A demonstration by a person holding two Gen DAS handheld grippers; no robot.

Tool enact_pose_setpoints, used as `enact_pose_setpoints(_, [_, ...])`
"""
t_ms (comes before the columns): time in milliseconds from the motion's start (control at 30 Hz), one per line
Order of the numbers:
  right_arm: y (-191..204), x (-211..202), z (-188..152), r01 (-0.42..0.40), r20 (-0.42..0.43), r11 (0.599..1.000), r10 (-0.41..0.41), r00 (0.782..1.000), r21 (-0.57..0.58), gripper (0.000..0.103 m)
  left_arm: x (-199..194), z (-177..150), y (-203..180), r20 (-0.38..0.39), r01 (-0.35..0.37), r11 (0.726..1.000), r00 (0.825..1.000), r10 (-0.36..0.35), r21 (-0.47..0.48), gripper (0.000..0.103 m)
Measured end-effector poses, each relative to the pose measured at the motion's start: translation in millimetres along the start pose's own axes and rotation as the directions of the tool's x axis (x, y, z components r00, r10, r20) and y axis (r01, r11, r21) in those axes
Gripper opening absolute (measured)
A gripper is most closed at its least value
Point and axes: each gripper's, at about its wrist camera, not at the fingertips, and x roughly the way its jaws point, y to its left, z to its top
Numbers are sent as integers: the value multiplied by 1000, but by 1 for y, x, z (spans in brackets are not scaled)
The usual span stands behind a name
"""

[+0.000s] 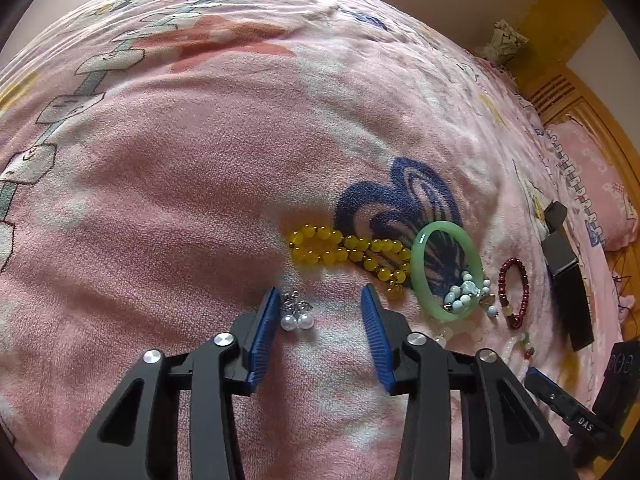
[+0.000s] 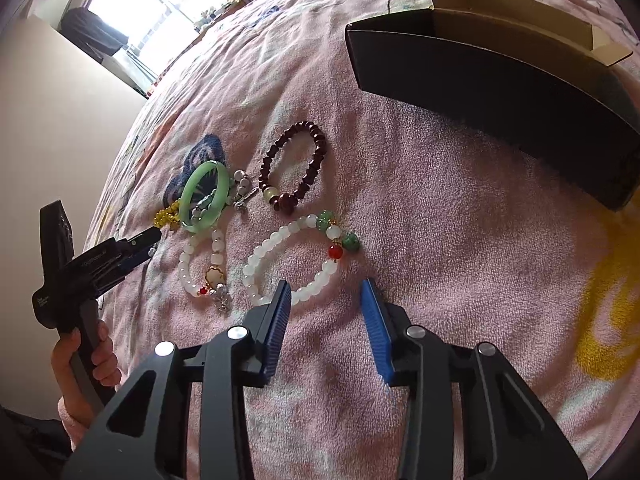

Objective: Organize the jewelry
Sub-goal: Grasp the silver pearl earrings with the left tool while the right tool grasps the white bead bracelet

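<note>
Jewelry lies on a pink blanket [image 1: 200,184]. My left gripper [image 1: 320,300] is open and empty, low over the blanket, with a pair of pearl earrings [image 1: 296,314] just inside its left finger. Beyond it lie a yellow bead necklace [image 1: 348,250], a green jade bangle [image 1: 446,272] with a pale blue bead bracelet [image 1: 466,294] in it, and a dark red bead bracelet [image 1: 514,292]. My right gripper [image 2: 326,294] is open and empty, its left finger beside a white bead bracelet [image 2: 296,258]. A second white bracelet [image 2: 204,268] lies to the left.
An open black cardboard box [image 2: 500,92] lies at the far right of the right wrist view and shows in the left wrist view [image 1: 566,272] too. The left gripper [image 2: 100,264] and the hand holding it show at the left. A wooden headboard [image 1: 592,120] and pink pillow [image 1: 596,184] stand far right.
</note>
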Motion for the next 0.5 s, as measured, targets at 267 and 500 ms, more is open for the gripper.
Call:
enact_pose_setpoints(267, [9, 4, -3, 46, 55, 999, -45, 997, -17, 34, 1, -5, -9, 31, -126, 989, 992, 123, 78, 24])
enact_pose_setpoints(500, [8, 14, 4, 66, 96, 998, -66, 993, 12, 21, 2, -9, -13, 65, -173, 979, 984, 167, 106, 18])
